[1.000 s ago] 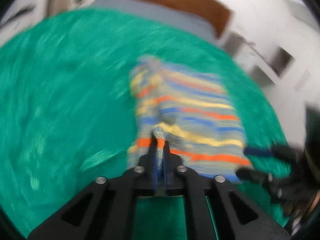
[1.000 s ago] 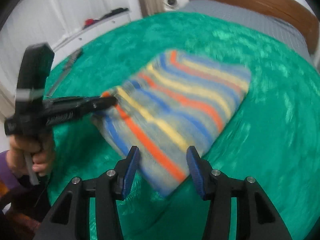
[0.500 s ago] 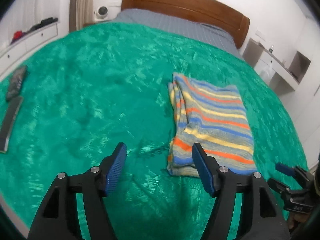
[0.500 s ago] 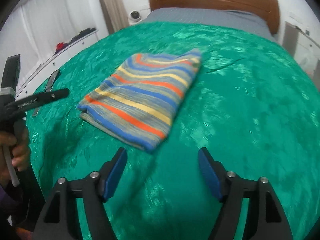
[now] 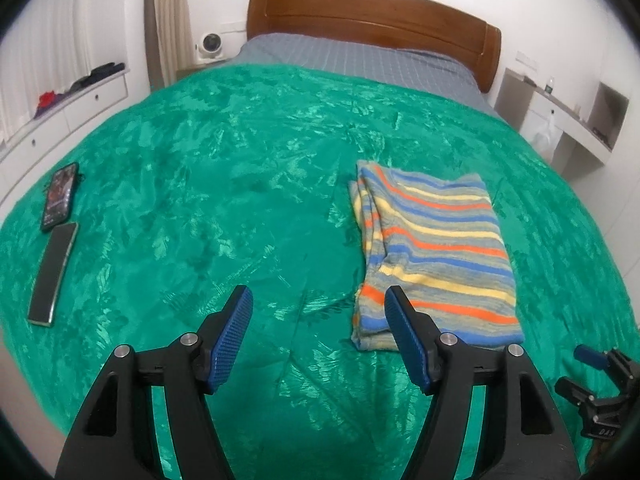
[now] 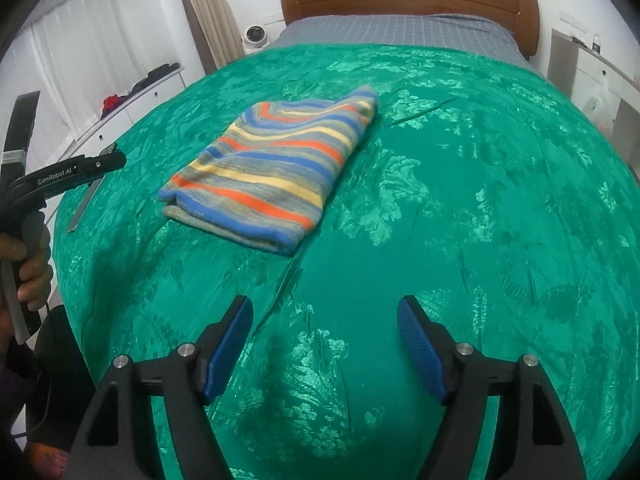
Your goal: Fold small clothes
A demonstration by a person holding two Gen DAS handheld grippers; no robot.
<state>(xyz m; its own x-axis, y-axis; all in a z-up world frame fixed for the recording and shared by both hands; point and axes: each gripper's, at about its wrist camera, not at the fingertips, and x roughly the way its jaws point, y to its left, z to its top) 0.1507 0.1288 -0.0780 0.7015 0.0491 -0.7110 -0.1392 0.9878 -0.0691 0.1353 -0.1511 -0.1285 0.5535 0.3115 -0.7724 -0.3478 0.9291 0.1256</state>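
The folded knitted garment with orange, yellow, blue and grey stripes (image 5: 434, 256) is lying flat on the shiny green patterned bedspread (image 5: 224, 184), toward the right half of the bed in the left wrist view and toward the upper left in the right wrist view (image 6: 276, 168). Its stacked layers are showing along the near edge, but how many folds lie beneath cannot be told.

The left gripper (image 5: 318, 334), black with blue ribbed pads, is hanging over bare bedspread with its jaws wide apart; they have just been opening, and nothing is sitting between them. Its right finger is covering the garment's near left corner from view, so whether it is touching the cloth cannot be told. The right gripper (image 6: 324, 346) is likewise standing wide, having just been opening, empty, over bare bedspread (image 6: 460, 208) and well apart from the garment.

In the right wrist view a hand (image 6: 30, 264) is gripping the left tool's handle at the frame's left edge, partly cut off. In the left wrist view the other gripper is only peeking in at the lower right corner.

A dark smartphone (image 5: 60, 197) and a long flat dark slab (image 5: 54, 274) are lying near the bedspread's left edge. Beyond, a brown wooden headboard (image 5: 372, 24) is standing behind grey checked bedding (image 5: 360, 62).
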